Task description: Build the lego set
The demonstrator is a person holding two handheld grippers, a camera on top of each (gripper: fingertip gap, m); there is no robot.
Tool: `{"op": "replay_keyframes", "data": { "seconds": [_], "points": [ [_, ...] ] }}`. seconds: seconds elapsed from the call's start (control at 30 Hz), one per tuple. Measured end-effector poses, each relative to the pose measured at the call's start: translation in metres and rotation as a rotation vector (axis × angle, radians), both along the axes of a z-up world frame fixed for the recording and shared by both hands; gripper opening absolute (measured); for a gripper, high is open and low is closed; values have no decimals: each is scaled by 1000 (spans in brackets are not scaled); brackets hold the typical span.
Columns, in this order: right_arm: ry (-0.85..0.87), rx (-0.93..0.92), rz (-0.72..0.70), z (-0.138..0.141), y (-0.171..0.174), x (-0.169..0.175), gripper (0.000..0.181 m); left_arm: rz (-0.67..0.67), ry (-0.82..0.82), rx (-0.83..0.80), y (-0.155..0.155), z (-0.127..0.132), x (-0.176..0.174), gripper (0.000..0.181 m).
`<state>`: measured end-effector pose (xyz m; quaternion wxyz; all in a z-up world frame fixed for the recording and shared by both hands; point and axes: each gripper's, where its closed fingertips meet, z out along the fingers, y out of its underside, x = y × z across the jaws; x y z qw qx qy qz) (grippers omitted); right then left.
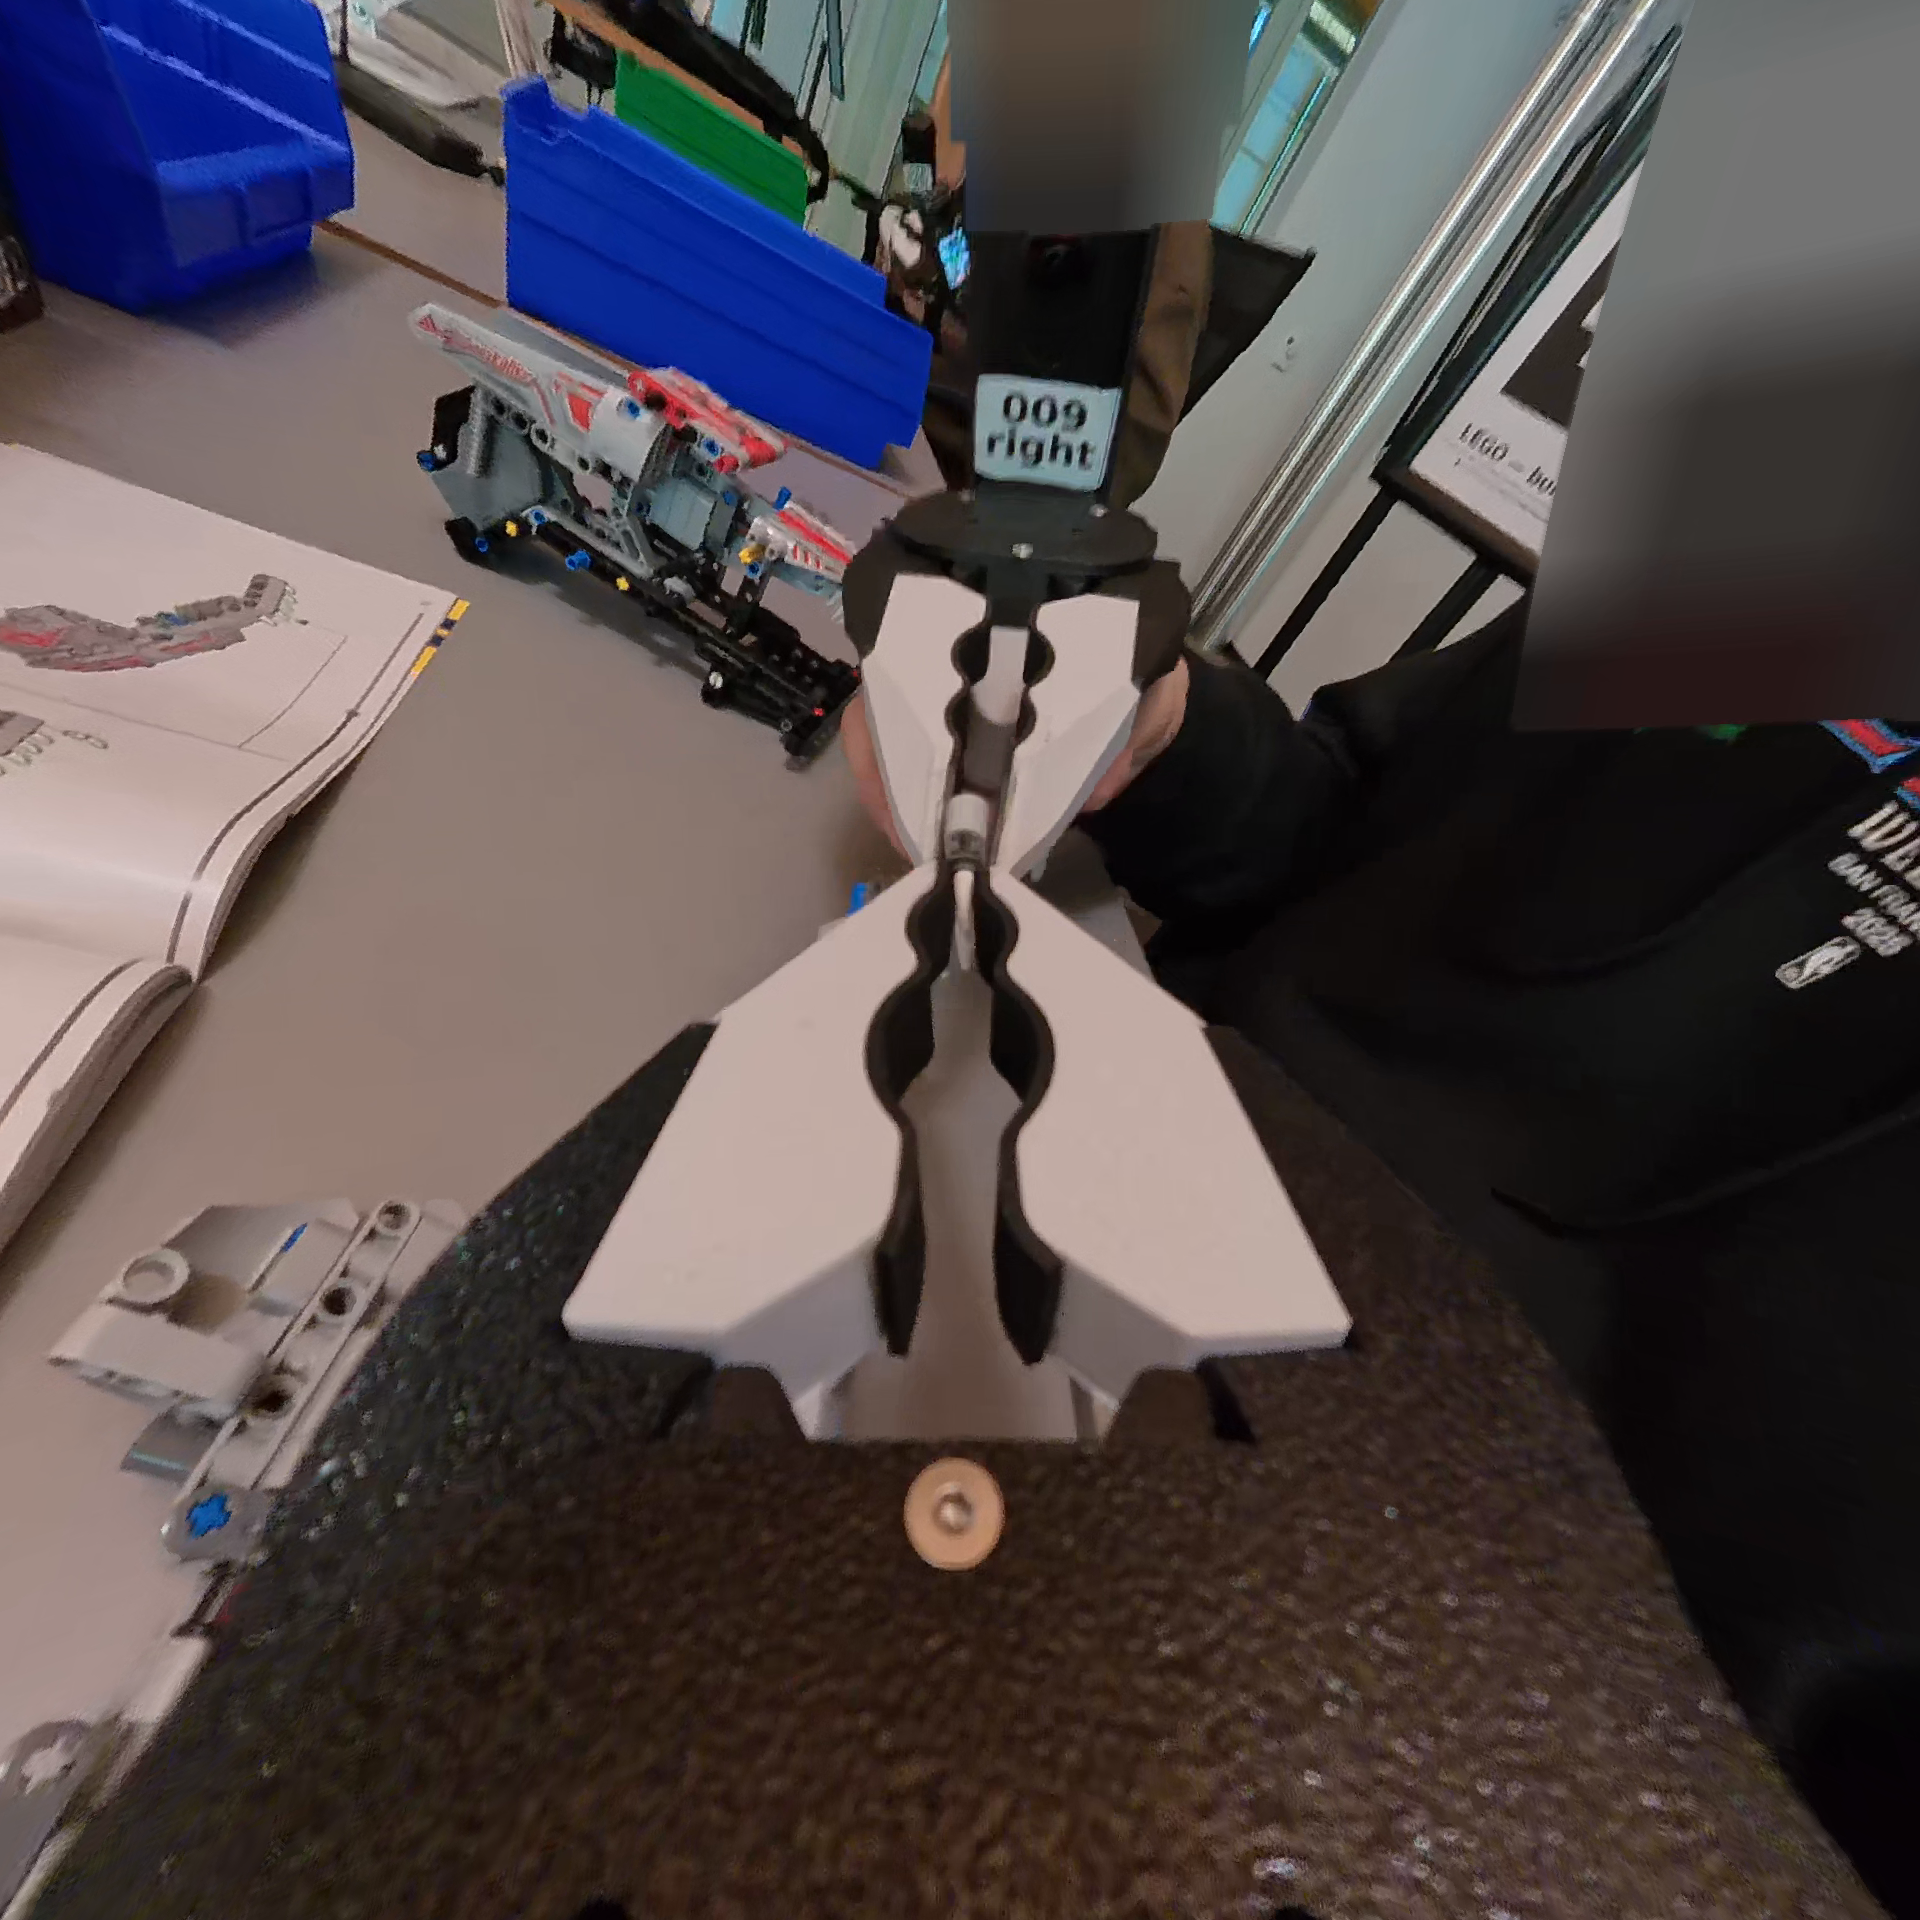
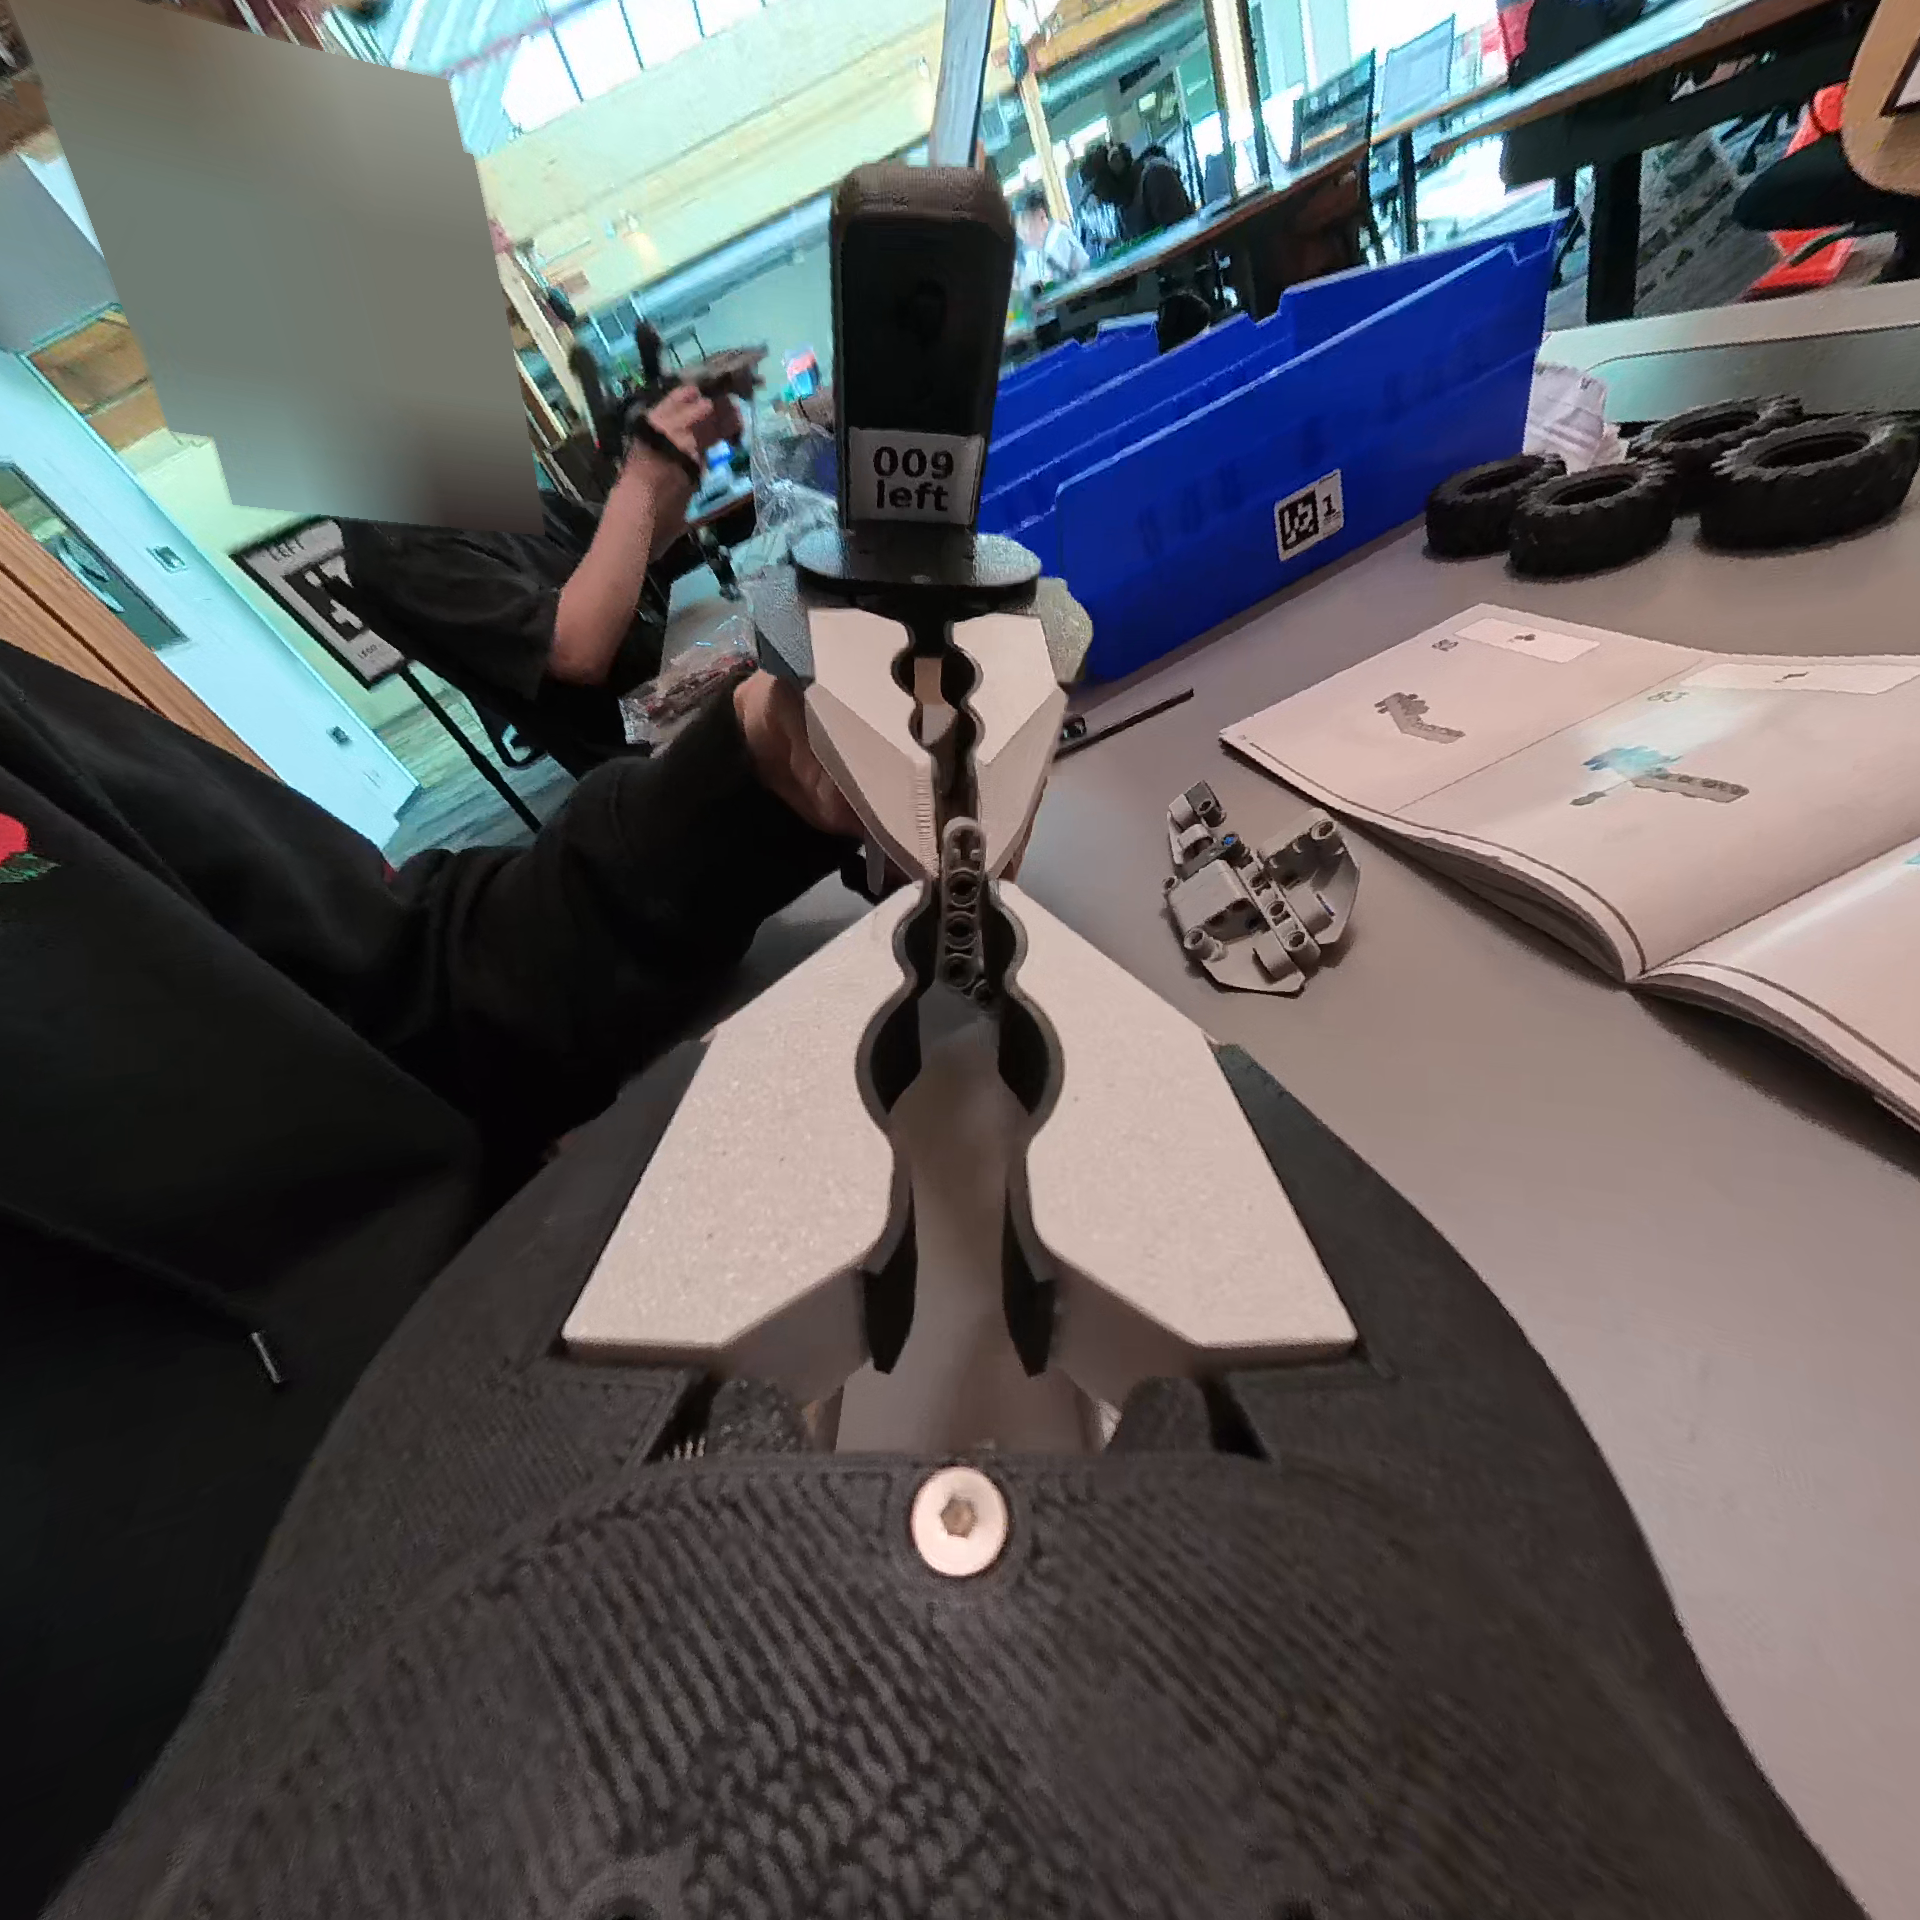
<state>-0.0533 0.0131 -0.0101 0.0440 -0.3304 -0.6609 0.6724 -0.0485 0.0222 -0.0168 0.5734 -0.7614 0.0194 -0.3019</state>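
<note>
My two grippers meet tip to tip above the table's near edge. My right gripper (image 2: 961,902) is shut on a grey holed beam (image 2: 961,920), held edge-up. The beam's far end reaches the tips of my left gripper (image 2: 951,836). In the left wrist view, my left gripper (image 1: 964,891) is shut on a small pale part (image 1: 966,925). It faces the right gripper (image 1: 971,847), where a pale round end (image 1: 966,826) sticks out of the beam. What the pale part is I cannot tell.
A grey sub-assembly (image 2: 1257,904) lies on the grey table (image 1: 499,883) beside the open instruction booklet (image 2: 1610,821). A partly built grey, red and black model (image 1: 644,499) stands before blue bins (image 1: 707,270). Black tyres (image 2: 1683,478) lie at the back. A person in black sits close. Only a small space, under 4 cm, lies between the two pairs of fingers.
</note>
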Motion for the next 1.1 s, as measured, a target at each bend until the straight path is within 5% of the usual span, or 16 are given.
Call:
{"op": "replay_keyframes", "data": {
  "seconds": [0.9,1.1],
  "points": [
    [-26,52,87,-21,-1,4,6,148,190,-61,-3,-20,3,0],
    [57,205,72,-28,-5,5,6,170,256,-75,-6,-24,2,0]
  ]
}}
